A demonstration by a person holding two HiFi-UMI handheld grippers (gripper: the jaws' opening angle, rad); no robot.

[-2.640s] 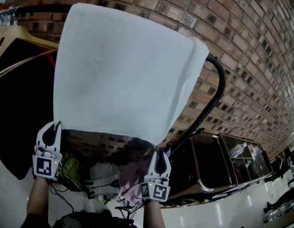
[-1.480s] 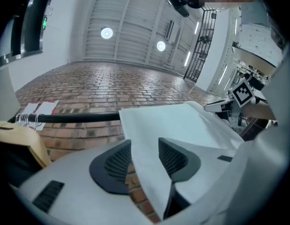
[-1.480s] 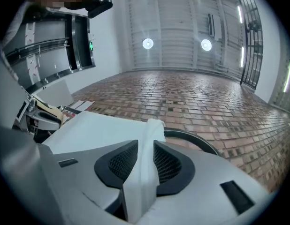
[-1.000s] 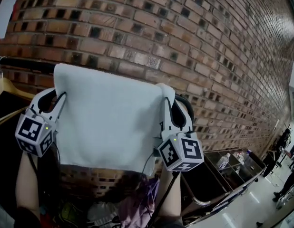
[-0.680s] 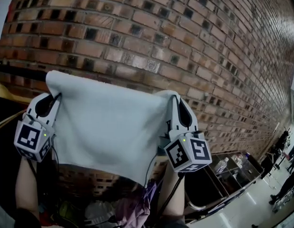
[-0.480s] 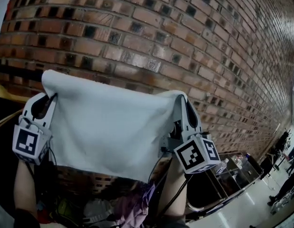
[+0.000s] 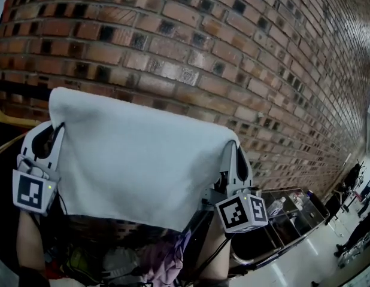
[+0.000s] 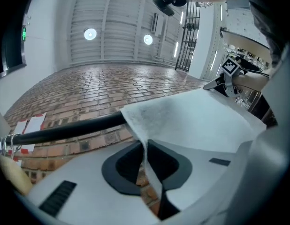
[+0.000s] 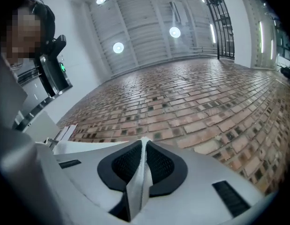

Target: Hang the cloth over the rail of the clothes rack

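Note:
A white cloth (image 7: 140, 166) is stretched flat between my two grippers, in front of the brick wall. My left gripper (image 7: 55, 126) is shut on its upper left corner, and my right gripper (image 7: 231, 143) is shut on its upper right corner. In the left gripper view the cloth's edge (image 8: 146, 161) runs between the pads and spreads to the right over the black rail (image 8: 65, 130). The rail shows bare only to the left of the cloth. In the right gripper view a folded strip of cloth (image 9: 141, 170) is pinched between the pads.
A wooden hanger (image 7: 11, 122) hangs at the left, close to my left gripper. Below the cloth lies a heap of clothes (image 7: 161, 259). A dark trolley with glass shelves (image 7: 281, 211) stands at the lower right. The brick wall (image 7: 233, 52) fills the background.
The cloth is now spread wider and flatter. Both grippers sit a little lower in the head view, and the right one has shifted to the right.

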